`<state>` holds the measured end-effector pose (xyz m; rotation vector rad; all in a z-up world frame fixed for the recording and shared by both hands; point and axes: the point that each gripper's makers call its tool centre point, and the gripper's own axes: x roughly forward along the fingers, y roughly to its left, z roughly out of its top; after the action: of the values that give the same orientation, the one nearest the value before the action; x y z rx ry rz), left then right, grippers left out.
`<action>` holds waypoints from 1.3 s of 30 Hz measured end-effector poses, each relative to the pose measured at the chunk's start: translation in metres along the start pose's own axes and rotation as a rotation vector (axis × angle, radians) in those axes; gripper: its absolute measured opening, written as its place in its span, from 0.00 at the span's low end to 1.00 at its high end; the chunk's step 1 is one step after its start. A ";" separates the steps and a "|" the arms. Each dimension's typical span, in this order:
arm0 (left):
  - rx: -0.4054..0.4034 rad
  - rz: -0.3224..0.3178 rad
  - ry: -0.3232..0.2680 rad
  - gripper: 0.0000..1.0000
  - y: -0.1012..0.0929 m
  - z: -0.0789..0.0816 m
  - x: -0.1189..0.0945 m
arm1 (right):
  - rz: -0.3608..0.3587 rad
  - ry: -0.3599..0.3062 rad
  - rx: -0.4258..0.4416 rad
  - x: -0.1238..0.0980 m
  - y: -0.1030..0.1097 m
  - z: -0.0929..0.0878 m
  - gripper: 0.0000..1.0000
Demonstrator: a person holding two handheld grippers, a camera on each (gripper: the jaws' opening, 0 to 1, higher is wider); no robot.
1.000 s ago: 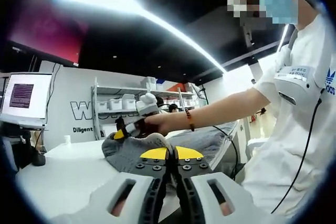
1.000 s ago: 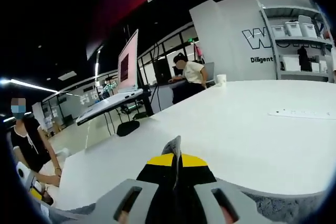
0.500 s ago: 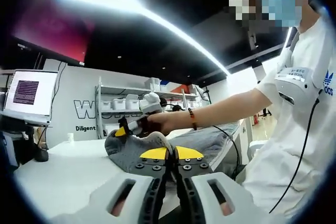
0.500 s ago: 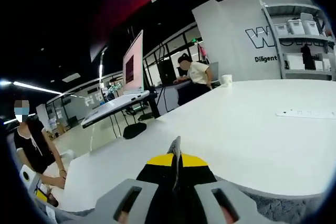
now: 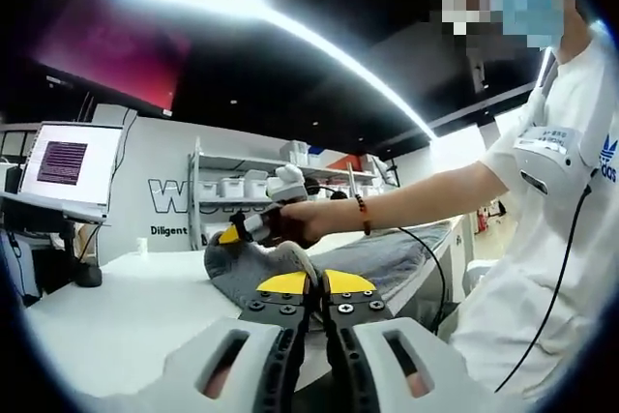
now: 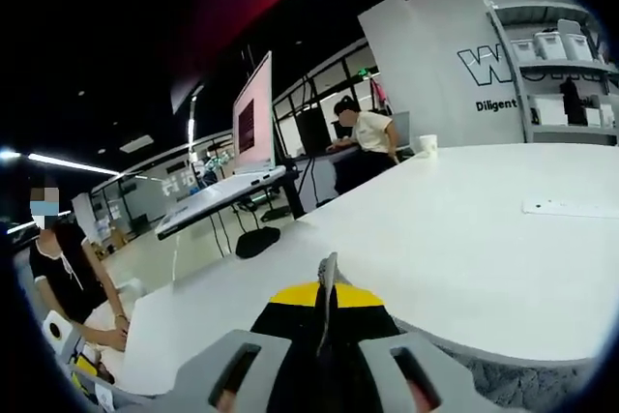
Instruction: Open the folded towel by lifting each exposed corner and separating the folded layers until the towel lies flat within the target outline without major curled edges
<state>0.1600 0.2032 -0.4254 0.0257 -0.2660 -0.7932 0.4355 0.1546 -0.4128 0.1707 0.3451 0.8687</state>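
Both grippers pinching a soft grey knitted towel [image 5: 382, 256] on the white table [image 6: 464, 239]
Left gripper [image 5: 315, 285] and right gripper [image 6: 326, 287] are each clamping a thin fabric fold between closed yellow-tipped jaws

The towel [image 5: 387, 258] is partly hidden behind the left gripper [image 5: 311, 289] and the person's hand [image 5: 295, 222]. In the right gripper view the towel [image 6: 522, 382] is cut off at the bottom edge. Wall lettering [image 6: 508, 63] beside the shelves [image 6: 571, 45] runs behind them, unreadable.
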 end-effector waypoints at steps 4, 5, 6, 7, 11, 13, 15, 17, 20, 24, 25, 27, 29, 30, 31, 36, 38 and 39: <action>-0.015 0.021 0.006 0.03 0.004 -0.003 -0.002 | 0.018 0.022 -0.010 0.006 0.006 -0.007 0.00; -0.016 0.028 0.011 0.04 0.005 -0.004 -0.003 | 0.018 0.029 -0.012 0.007 0.007 -0.009 0.00; -0.019 0.034 0.003 0.04 0.007 -0.004 -0.005 | 0.020 0.039 -0.018 0.008 0.008 -0.012 0.00; -0.026 0.036 -0.001 0.04 0.008 -0.003 -0.006 | 0.025 0.039 -0.026 0.010 0.009 -0.013 0.00; -0.043 0.049 -0.009 0.04 0.013 -0.003 -0.008 | 0.035 0.050 -0.034 0.012 0.012 -0.018 0.01; -0.044 0.059 -0.001 0.04 0.014 -0.005 -0.007 | 0.042 0.057 -0.035 0.013 0.013 -0.019 0.03; -0.048 0.062 -0.001 0.05 0.016 -0.005 -0.007 | 0.044 0.067 -0.044 0.013 0.013 -0.022 0.05; -0.056 0.064 -0.014 0.05 0.016 -0.004 -0.007 | 0.043 0.073 -0.047 0.013 0.011 -0.024 0.06; -0.066 0.067 -0.021 0.07 0.017 -0.004 -0.007 | 0.039 0.079 -0.041 0.013 0.009 -0.028 0.06; -0.073 0.081 -0.024 0.09 0.021 -0.004 -0.008 | 0.042 0.096 -0.045 0.015 0.007 -0.030 0.07; -0.077 0.085 -0.028 0.10 0.022 -0.003 -0.008 | 0.042 0.096 -0.045 0.015 0.007 -0.029 0.07; -0.086 0.092 -0.035 0.11 0.024 -0.002 -0.008 | 0.049 0.098 -0.040 0.016 0.007 -0.031 0.07; -0.083 0.103 -0.038 0.11 0.026 0.001 -0.004 | 0.049 0.102 -0.037 0.016 0.006 -0.033 0.07; -0.084 0.104 -0.041 0.11 0.027 0.003 -0.002 | 0.048 0.104 -0.040 0.016 0.006 -0.033 0.07; -0.085 0.099 -0.041 0.11 0.027 0.004 0.001 | 0.046 0.105 -0.043 0.016 0.005 -0.032 0.07; -0.067 0.067 -0.056 0.10 0.018 0.008 0.005 | 0.044 0.097 -0.044 0.015 0.002 -0.029 0.06; -0.077 0.075 -0.061 0.10 0.020 0.009 0.005 | 0.044 0.098 -0.040 0.016 0.001 -0.029 0.06; -0.078 0.077 -0.061 0.10 0.020 0.009 0.005 | 0.045 0.098 -0.040 0.016 0.001 -0.029 0.06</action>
<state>0.1755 0.2148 -0.4134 -0.0816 -0.2920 -0.7276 0.4335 0.1675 -0.4431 0.0997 0.4163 0.9293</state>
